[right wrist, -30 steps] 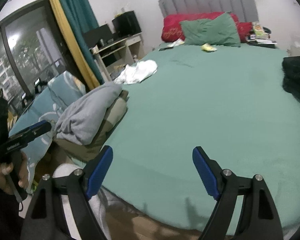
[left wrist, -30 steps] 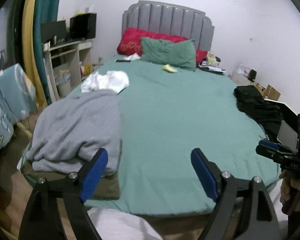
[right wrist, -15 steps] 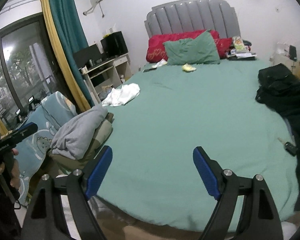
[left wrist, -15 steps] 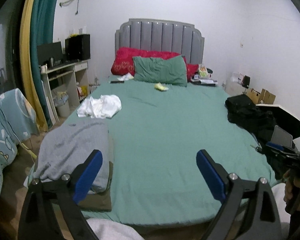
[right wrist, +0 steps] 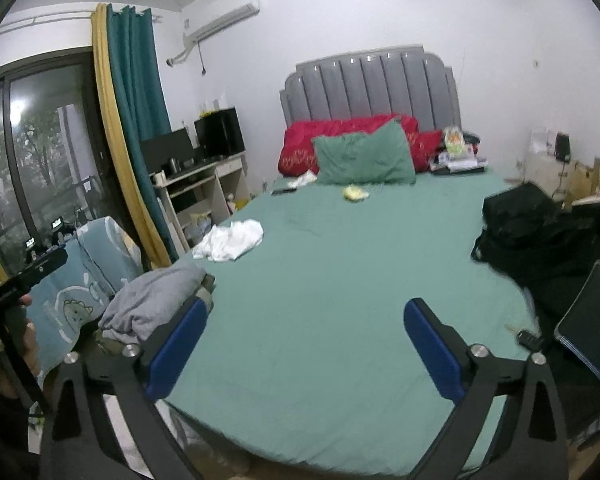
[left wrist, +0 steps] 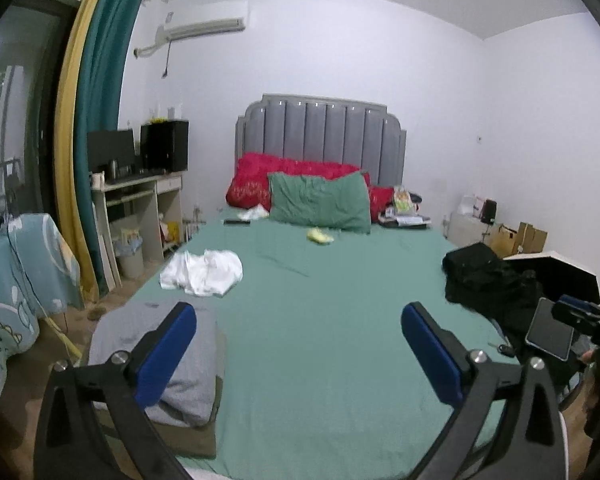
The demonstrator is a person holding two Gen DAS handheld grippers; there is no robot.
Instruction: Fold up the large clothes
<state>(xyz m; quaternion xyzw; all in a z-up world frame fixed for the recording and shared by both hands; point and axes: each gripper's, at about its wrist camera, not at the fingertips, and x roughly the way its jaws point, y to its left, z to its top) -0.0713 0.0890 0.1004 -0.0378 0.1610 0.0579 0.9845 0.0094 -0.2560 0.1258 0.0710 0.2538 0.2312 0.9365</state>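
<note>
A grey garment lies folded on an olive one at the near left corner of the green bed. A crumpled white garment lies farther up the left side. A black heap of clothes sits at the right edge. My left gripper hangs above the foot of the bed, its jaws opening with nothing between them. In the right wrist view my right gripper is likewise opening and empty, with the grey garment to its left and the black heap to its right.
A tablet and keys lie near the bed's right front corner. Pillows and small items are at the headboard. A desk, a bin and curtains stand to the left, and boxes to the right.
Both grippers have risen and tilted up, so more wall and ceiling show. Both pairs of jaws have spread wider. The clothes on the bed have not moved.
</note>
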